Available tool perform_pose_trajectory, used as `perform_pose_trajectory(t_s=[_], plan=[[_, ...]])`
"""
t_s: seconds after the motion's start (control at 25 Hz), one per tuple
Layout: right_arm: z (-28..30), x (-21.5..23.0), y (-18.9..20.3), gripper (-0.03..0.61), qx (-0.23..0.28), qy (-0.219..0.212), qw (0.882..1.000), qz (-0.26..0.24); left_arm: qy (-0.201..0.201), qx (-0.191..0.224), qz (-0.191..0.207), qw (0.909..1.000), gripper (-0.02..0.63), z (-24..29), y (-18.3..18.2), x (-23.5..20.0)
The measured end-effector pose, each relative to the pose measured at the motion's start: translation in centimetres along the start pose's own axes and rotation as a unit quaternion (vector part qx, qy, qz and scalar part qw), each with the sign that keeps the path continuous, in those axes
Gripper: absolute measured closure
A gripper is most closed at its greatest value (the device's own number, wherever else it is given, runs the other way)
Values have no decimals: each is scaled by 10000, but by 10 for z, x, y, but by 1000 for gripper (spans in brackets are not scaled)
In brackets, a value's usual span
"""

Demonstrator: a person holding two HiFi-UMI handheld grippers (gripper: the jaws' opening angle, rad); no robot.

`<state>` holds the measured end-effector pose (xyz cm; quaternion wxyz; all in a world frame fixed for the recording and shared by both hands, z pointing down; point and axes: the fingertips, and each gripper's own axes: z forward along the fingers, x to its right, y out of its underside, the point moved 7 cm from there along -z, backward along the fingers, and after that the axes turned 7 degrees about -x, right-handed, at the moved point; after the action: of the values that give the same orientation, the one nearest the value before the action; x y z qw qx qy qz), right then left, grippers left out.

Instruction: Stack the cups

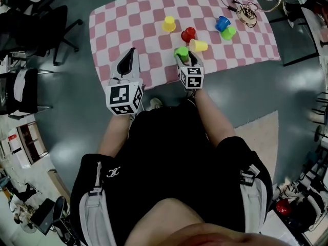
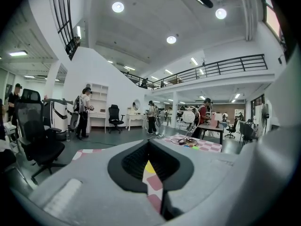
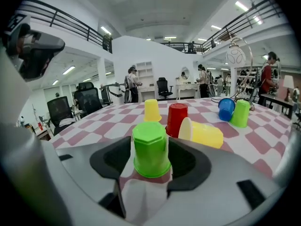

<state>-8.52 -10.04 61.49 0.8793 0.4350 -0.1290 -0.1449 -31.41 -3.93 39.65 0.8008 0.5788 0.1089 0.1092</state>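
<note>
The green cup (image 3: 150, 149) you want stands upside down on the checked cloth (image 1: 128, 22), low in the middle of the right gripper view. It sits squarely between the jaws of your right gripper (image 1: 185, 58). Those jaws stand wide, one on each side of the cup, and I see no squeeze on it, so the step in hand looks like the grab. Keep the cup centred and close gently; its walls taper, so a hard or lopsided pinch would likely pop it out. Then lift straight up, because the yellow cup on its side (image 1: 198, 45) and the red cup (image 1: 188, 34) lie just behind it and could be knocked. Your left gripper (image 1: 131, 54), at the lower left of the cloth, has its jaws drawn together with nothing between them. By my count there are six cups: two green, the second (image 1: 228, 33) at the upper right just beside the one blue cup (image 1: 222, 23). There are also two yellow, the other (image 1: 168, 23) upside down at upper centre, and one red.
</note>
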Motion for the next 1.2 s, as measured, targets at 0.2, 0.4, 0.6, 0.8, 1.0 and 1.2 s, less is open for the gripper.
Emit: perform_pose_trajectory(t_s=[0.2,0.4,0.6,0.8,1.0,1.2], plan=[[-19,-5,-6,328,240,-21,9997,-35,86,17,-57,9999,598,2,-1,0],[-48,-2,-23,331,547,107,9984,-72,313,-5,-53,9995,598,11,-3,10],[-86,12,-53,479,1178,317,9924,145,559,4,-27,9984,598,22,-7,24],[-123,25,-83,578,1679,503,9843,204,746,13,-19,9972,598,32,-10,39],[-139,47,-95,578,1902,784,9782,273,878,4,56,9961,598,44,-11,57],[-143,79,-96,578,1891,700,9790,295,768,8,25,9970,598,57,-20,83]])
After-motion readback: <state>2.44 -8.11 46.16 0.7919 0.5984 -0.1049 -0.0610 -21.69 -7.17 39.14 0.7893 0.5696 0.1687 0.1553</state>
